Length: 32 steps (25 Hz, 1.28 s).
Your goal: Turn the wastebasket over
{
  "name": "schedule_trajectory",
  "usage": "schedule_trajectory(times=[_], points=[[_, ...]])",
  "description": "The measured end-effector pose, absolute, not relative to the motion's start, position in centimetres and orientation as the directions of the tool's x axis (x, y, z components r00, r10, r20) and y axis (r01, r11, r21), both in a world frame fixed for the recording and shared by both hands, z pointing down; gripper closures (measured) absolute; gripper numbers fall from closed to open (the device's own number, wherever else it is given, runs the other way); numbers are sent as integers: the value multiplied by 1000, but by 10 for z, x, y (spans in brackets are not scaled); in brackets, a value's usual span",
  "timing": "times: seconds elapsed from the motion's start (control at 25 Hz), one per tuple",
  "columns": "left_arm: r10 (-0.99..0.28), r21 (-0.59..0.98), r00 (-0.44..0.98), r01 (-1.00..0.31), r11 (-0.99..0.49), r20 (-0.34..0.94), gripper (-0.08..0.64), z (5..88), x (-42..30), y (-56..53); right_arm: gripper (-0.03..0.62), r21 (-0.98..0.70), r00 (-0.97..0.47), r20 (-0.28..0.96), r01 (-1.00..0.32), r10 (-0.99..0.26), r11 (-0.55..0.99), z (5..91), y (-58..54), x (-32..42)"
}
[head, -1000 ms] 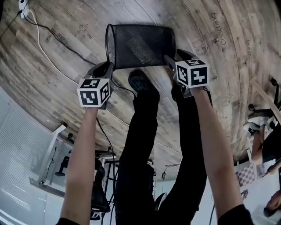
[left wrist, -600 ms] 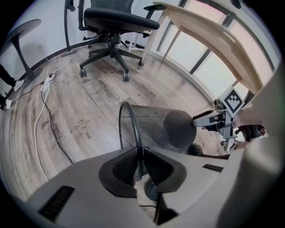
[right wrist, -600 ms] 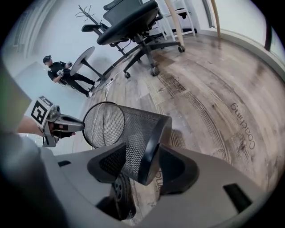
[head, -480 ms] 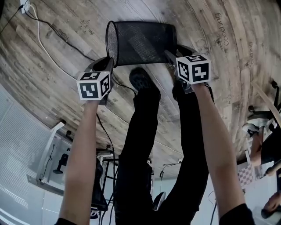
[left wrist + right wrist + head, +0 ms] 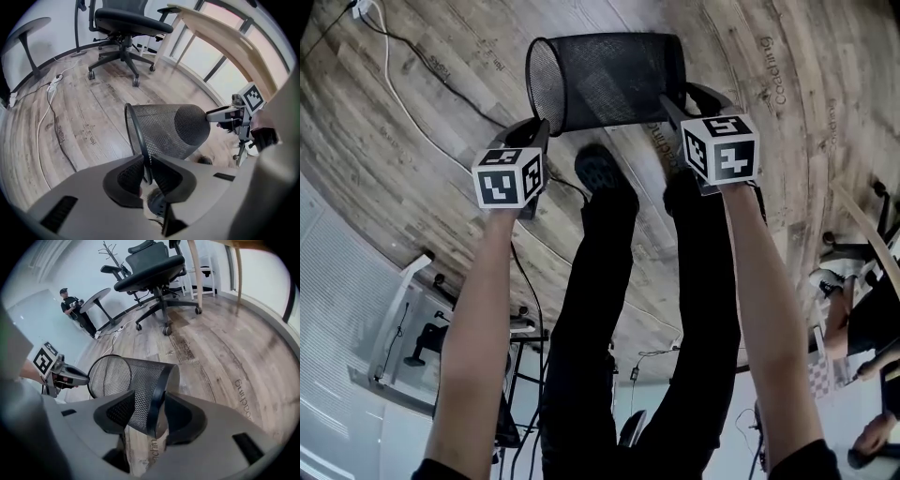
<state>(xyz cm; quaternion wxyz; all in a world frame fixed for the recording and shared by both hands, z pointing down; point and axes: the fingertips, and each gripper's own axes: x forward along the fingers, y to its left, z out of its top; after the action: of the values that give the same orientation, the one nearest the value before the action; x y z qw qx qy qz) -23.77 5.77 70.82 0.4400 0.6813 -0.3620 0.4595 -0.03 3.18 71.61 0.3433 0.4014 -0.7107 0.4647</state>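
Wastebasket (image 5: 605, 80), single: left tool (image 5: 147, 163) clamps rim (image 5: 132, 136), right tool (image 5: 151, 405) closing around base (image 5: 158, 390).

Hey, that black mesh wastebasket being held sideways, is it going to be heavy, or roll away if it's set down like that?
Probably light: the wastebasket is see-through wire mesh. Its round wall would likely roll if laid sideways on the floor. The mesh may dent under a hard squeeze.

Black mesh wastebasket (image 5: 605, 80), grey-brown wood-grain floor (image 5: 394, 206)
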Motion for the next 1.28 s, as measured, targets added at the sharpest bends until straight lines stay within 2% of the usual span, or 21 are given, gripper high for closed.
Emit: schedule_trajectory(times=[0.28, 0.64, 0.88, 1.04, 1.28], points=[[-104, 300, 348, -899, -318, 932, 511, 706, -211, 56, 393, -329, -407, 874, -898, -266, 291, 692, 10, 25], [-113, 348, 390, -896, -277, 914, 503, 715, -175, 58, 393, -228, -380, 868, -878, -321, 421, 646, -20, 41], [-72, 369, 407, -879, -301, 911, 482, 729, -157, 72, 391, -161, -381, 849, -846, -365, 509, 619, -40, 32], [-39, 371, 398, -883, -288, 917, 468, 739, -154, 88, 393, -184, -429, 829, -815, -360, 549, 609, -43, 10], [50, 372, 382, -848, -378, 923, 454, 752, -155, 114, 393, -187, -476, 805, -770, -354, 610, 602, -40, -15]])
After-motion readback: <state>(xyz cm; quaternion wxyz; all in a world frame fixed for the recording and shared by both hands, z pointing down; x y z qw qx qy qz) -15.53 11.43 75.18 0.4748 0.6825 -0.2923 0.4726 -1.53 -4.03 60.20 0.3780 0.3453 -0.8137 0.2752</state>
